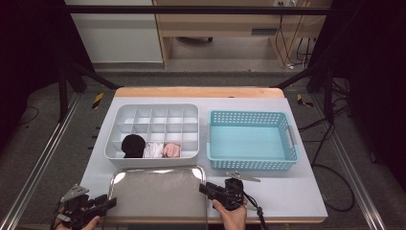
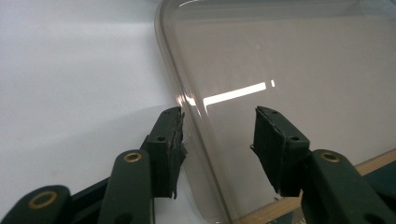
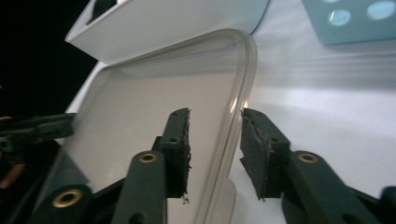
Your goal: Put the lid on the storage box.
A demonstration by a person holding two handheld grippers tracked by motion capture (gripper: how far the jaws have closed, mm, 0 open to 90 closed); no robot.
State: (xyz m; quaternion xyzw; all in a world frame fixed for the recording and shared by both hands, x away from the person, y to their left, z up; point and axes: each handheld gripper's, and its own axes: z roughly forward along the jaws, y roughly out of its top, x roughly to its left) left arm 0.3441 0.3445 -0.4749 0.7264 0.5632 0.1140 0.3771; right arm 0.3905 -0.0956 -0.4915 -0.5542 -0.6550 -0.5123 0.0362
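A clear plastic lid point(image 1: 158, 191) lies flat on the white table near its front edge. My left gripper point(image 1: 111, 202) is at the lid's left front corner and is open. In the left gripper view my left gripper point(image 2: 218, 135) has its jaws on either side of the lid point(image 2: 289, 56) rim without touching it. My right gripper point(image 1: 204, 189) is at the lid's right edge, also open. In the right gripper view my right gripper point(image 3: 215, 135) straddles the rim of the lid point(image 3: 140, 107).
Behind the lid stands a white compartment organizer point(image 1: 158, 110) holding a black sock point(image 1: 133, 145), a white sock point(image 1: 154, 150) and a pink sock point(image 1: 171, 150) in its front row. A teal perforated basket point(image 1: 251, 117) sits to its right, empty.
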